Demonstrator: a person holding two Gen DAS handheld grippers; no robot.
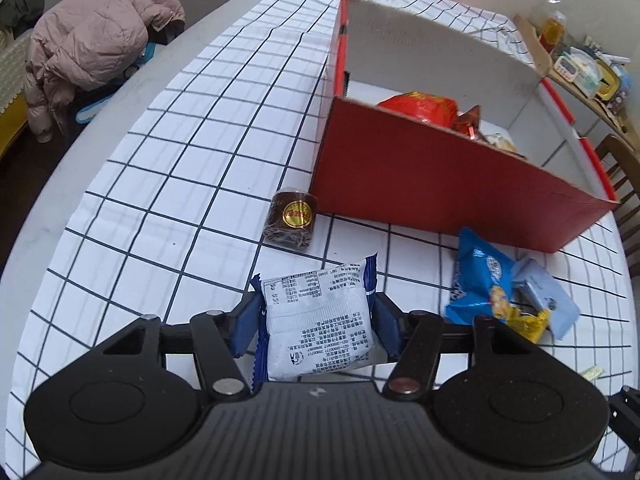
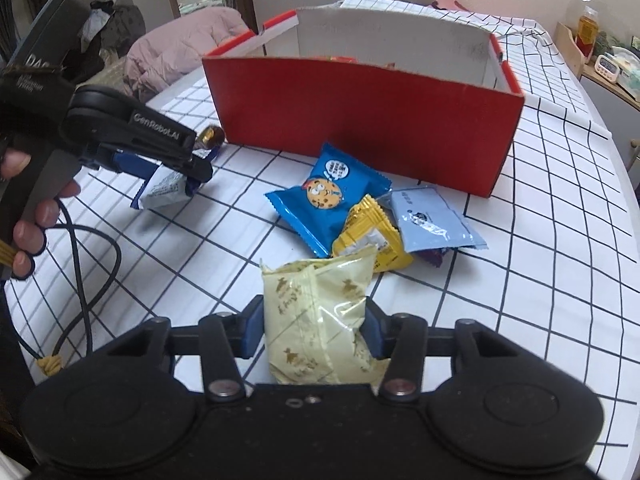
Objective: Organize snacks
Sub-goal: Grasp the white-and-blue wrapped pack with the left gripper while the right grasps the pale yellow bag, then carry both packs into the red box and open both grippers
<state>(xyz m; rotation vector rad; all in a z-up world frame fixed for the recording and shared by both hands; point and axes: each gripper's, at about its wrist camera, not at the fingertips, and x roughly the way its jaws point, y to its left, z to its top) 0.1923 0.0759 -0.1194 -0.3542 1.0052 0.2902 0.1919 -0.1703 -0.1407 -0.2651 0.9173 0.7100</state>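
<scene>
My left gripper [image 1: 316, 320] is shut on a white and blue snack packet [image 1: 320, 320], held a little above the checked tablecloth; the right wrist view shows the same gripper [image 2: 188, 178] and packet [image 2: 162, 192] at the left. A pale yellow snack packet [image 2: 316, 320] sits pinched in my right gripper [image 2: 314, 324]. The red cardboard box [image 1: 440, 196] stands open ahead, with red-wrapped snacks [image 1: 424, 108] inside. A brown round snack [image 1: 292, 218] lies by its near corner. A blue cookie packet [image 2: 324, 196], a yellow packet [image 2: 372, 232] and a light blue packet [image 2: 428, 216] lie piled before the box [image 2: 360, 120].
A pink padded jacket [image 1: 96, 40] hangs over a chair left of the table. A shelf with bottles and small items [image 1: 580, 56] stands at the far right. A black cable [image 2: 80, 264] trails over the cloth at the left. A person's hand [image 2: 28, 220] holds the left gripper.
</scene>
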